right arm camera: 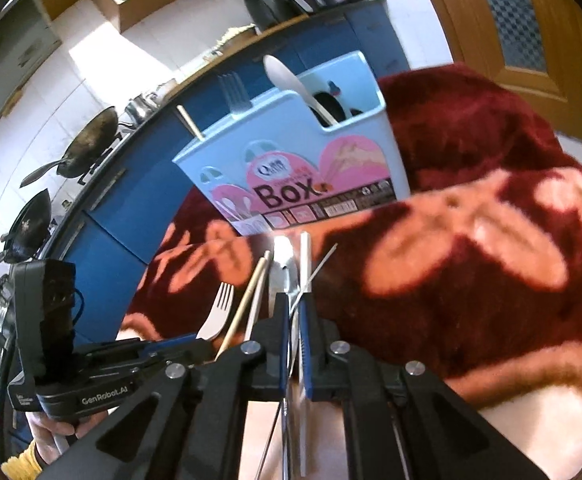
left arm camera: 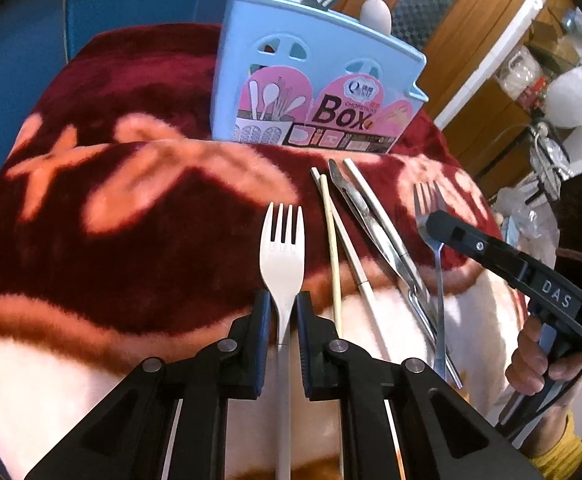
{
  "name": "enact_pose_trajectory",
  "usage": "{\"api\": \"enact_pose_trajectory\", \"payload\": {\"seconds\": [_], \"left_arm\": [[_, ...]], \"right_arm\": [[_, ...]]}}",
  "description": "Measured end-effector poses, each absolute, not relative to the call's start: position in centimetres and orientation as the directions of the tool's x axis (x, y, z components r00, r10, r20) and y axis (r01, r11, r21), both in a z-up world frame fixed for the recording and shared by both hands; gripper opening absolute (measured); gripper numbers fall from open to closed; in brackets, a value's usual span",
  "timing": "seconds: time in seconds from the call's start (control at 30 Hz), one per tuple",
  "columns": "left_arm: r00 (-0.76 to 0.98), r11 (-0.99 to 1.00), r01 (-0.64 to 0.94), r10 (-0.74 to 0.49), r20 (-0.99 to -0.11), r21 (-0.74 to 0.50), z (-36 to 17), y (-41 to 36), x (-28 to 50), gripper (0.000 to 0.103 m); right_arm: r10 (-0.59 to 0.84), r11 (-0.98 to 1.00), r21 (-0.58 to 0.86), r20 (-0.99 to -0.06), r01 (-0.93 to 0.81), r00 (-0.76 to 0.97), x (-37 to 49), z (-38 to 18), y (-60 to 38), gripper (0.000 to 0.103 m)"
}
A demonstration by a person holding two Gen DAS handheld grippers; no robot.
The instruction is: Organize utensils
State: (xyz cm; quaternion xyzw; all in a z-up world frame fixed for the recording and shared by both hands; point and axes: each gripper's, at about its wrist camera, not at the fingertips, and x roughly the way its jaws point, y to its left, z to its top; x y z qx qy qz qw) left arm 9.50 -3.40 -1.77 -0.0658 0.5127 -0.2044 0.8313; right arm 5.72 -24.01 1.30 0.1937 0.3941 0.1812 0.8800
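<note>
Tongs (left arm camera: 284, 312) pinch fork (left arm camera: 283, 240) — box (left arm camera: 311, 80) holds spoon (left arm camera: 375, 14).

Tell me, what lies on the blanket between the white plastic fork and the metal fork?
In the left wrist view, between the white plastic fork and the metal fork lie loose chopsticks and a metal knife.

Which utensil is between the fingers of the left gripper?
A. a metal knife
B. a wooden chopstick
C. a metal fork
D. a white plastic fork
D: in the left wrist view, the left gripper has its two fingers closed on the neck of the white plastic fork, while the metal fork, the chopsticks and the knife lie apart to its right on the blanket.
</note>
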Motion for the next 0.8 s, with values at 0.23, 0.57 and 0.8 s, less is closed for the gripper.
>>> {"api": "enact_pose_trajectory", "payload": {"seconds": [0.23, 0.57, 0.8], "left_arm": [[0.455, 0.892, 0.256, -0.451, -0.768, -0.372, -1.1, -2.1, 8.5, 0.012], [0.527, 0.877, 0.271, -0.48, -0.701, -0.396, 0.7, -1.8, 7.3, 0.012], [0.557, 0.864, 0.288, -0.502, -0.662, -0.413, 1.8, -1.6, 6.8, 0.012]], "right_arm": [[0.407, 0.901, 0.395, -0.621, -0.181, 0.67, 5.0, 2.5, -23.1, 0.007], [0.367, 0.923, 0.336, -0.62, -0.189, 0.693, 4.3, 3.2, -22.4, 0.006], [0.361, 0.927, 0.315, -0.604, -0.203, 0.71, 3.5, 4.0, -22.0, 0.006]]}}
